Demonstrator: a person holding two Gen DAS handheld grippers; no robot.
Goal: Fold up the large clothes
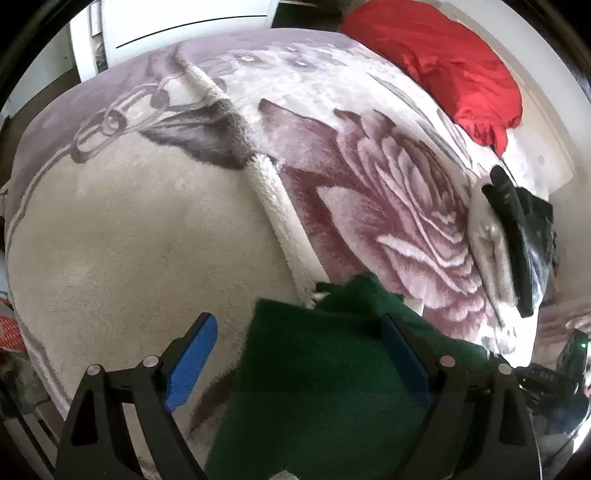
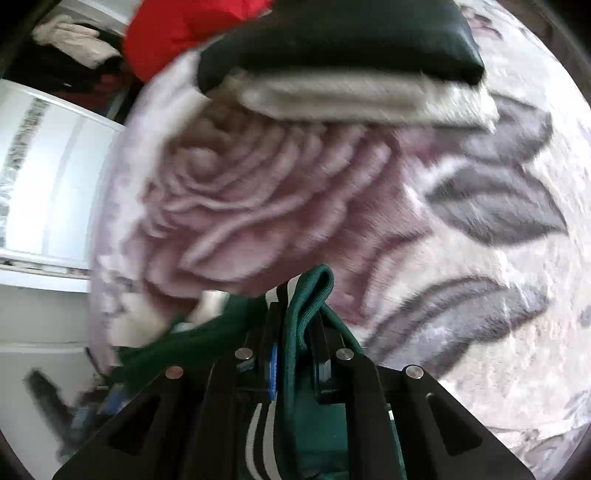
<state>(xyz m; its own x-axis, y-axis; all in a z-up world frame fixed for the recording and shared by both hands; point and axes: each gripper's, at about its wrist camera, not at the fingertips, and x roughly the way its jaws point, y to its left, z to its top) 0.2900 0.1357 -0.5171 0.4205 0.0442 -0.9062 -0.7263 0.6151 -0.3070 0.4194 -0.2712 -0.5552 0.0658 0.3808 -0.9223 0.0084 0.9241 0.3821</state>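
Note:
A dark green garment (image 1: 314,387) lies on the bed at the near edge in the left wrist view. My left gripper (image 1: 295,354) is open, its blue-padded fingers (image 1: 192,362) spread on either side of the green cloth without clamping it. My right gripper (image 2: 295,332) is shut on a folded edge of the green garment (image 2: 310,291), which has white stripes lower down (image 2: 258,443). The cloth bunches to the left of the right gripper.
The bed is covered by a plush rose-patterned blanket (image 1: 388,192). A folded stack of black and white clothes (image 2: 351,66) lies on it, also in the left wrist view (image 1: 509,236). A red cushion (image 1: 443,62) sits at the far side. A white cabinet (image 1: 177,22) stands beyond.

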